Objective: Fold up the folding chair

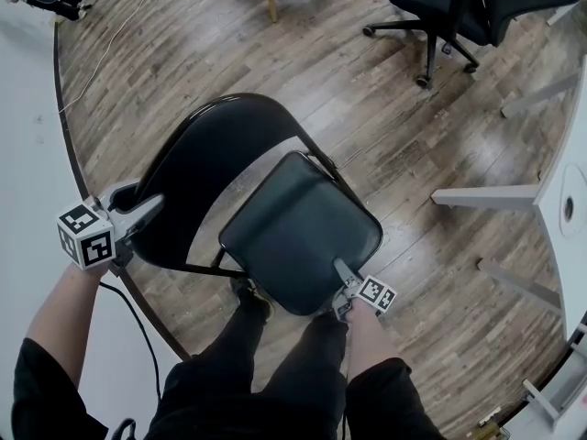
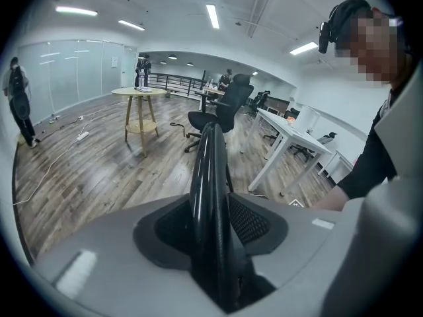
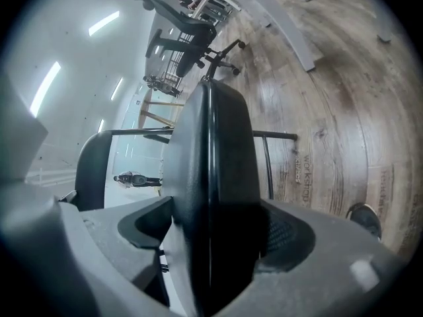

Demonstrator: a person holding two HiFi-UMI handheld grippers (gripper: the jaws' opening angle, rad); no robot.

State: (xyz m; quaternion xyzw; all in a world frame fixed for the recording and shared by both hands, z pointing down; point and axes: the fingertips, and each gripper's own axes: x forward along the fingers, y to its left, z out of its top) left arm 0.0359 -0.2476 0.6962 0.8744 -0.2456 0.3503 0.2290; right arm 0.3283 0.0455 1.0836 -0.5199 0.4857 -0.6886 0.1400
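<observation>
Left gripper view: jaws of the left gripper clamp the thin edge of the backrest. The right gripper pinches the seat by its front edge (both holds look firm). The folding chair stands open on the wooden floor. Folding, I judge, is hardly begun: the seat must yet swing up against the backrest.

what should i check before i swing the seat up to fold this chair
1. left hand-held gripper clamped on backrest edge: ok
2. right hand-held gripper closed on the seat's near edge: ok
3. grip firm enough to lift the seat: cannot tell
4. shoe clear of the frame: cannot tell, it sits partly under the seat
5. office chair and table leg apart from the folding chair: ok
</observation>
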